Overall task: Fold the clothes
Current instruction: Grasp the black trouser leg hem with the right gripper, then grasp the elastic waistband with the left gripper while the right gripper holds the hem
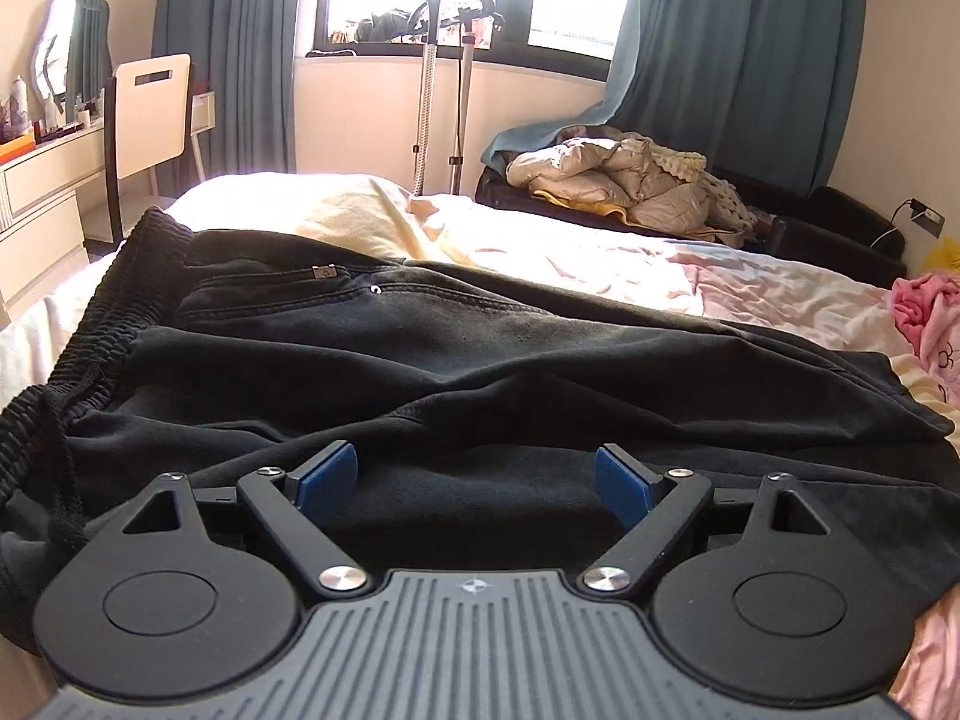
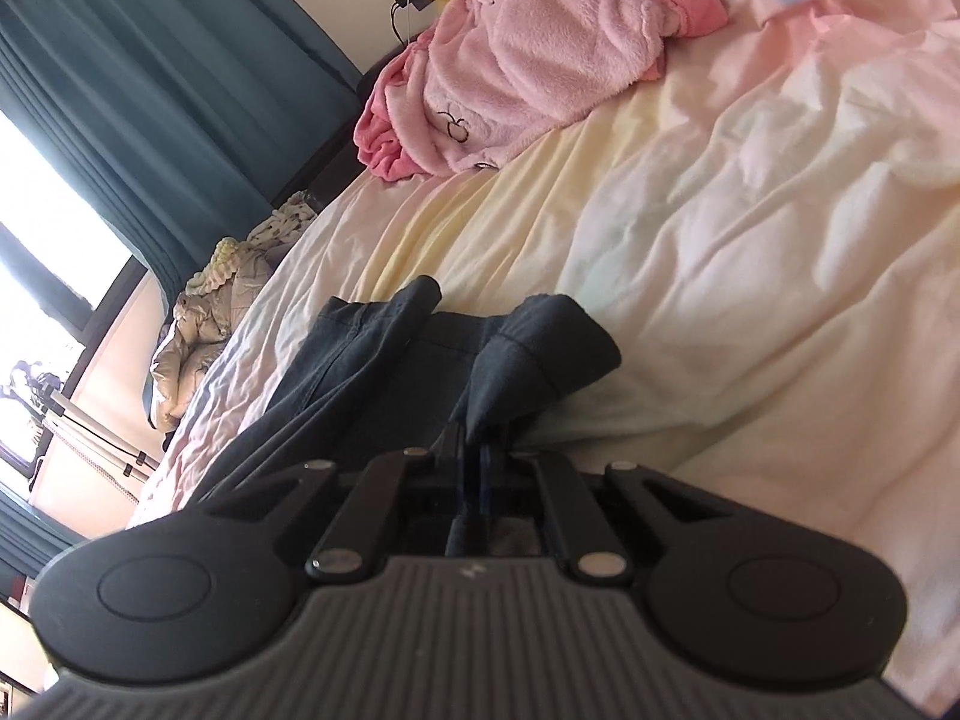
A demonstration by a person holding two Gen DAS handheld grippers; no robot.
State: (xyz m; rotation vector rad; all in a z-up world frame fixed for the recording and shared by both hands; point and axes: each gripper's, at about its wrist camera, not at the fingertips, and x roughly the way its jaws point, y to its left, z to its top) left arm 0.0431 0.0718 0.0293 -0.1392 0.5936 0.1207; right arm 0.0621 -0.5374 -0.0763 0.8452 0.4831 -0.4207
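Black pants [image 1: 372, 348] lie spread on the bed [image 1: 540, 252], elastic waistband at the left, legs running right. My left gripper [image 1: 474, 480] is open, its blue pads wide apart just above the near fold of the pants, holding nothing. In the right wrist view my right gripper [image 2: 474, 450] is shut on the pants [image 2: 528, 348] near a leg end, and the dark cloth bunches up just past the fingers. The bed sheet [image 2: 720, 240] spreads beyond it.
A pink fluffy garment [image 2: 522, 54] lies on the bed further on; it also shows in the left wrist view [image 1: 930, 318]. A garment steamer stand [image 1: 441, 90], a chair [image 1: 153, 120] and a sofa with piled bedding [image 1: 630, 174] stand past the bed.
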